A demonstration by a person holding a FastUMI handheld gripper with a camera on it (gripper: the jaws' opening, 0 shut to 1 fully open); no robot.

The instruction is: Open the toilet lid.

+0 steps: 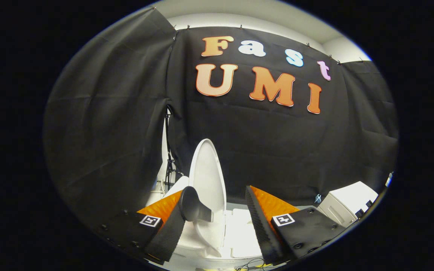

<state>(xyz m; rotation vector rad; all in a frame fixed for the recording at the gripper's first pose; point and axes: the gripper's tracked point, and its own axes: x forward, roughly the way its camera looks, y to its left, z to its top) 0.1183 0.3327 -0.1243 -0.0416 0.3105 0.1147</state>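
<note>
**Lid raised near upright, gripper spread wide beside it**

Booth walled in black cloth (107, 124), pale ceiling strip above, light floor below.

Toilet lid (206, 177) standing near vertical, edge-on to the camera, rising between the two fingers and closer to the left one. Leaning slightly back toward the cloth wall; presumably at or near its rest position against the tank side. Seat and bowl (239, 233) lying flat below and ahead, between the fingers.

Gripper (217, 207) spread wide, nothing clamped. Left finger (171, 222) just beside the lid's lower edge, with a dark rounded tab (192, 207) at its tip overlapping the lid face. Contact there likely but not certain; cannot tell whether pressing or merely in front. Right finger (262, 226) well clear of the lid, over the seat. Wide stance consistent with pushing or hooking the lid up rather than pinching it.

Judgement: task essentially done, lid open. Remaining concern: lid falling forward if not past its balance point.

Periphery: white boxy unit (347, 207) low to the right against the cloth; dark cable and stand (170, 165) in the gap between cloth panels behind the lid.
</note>
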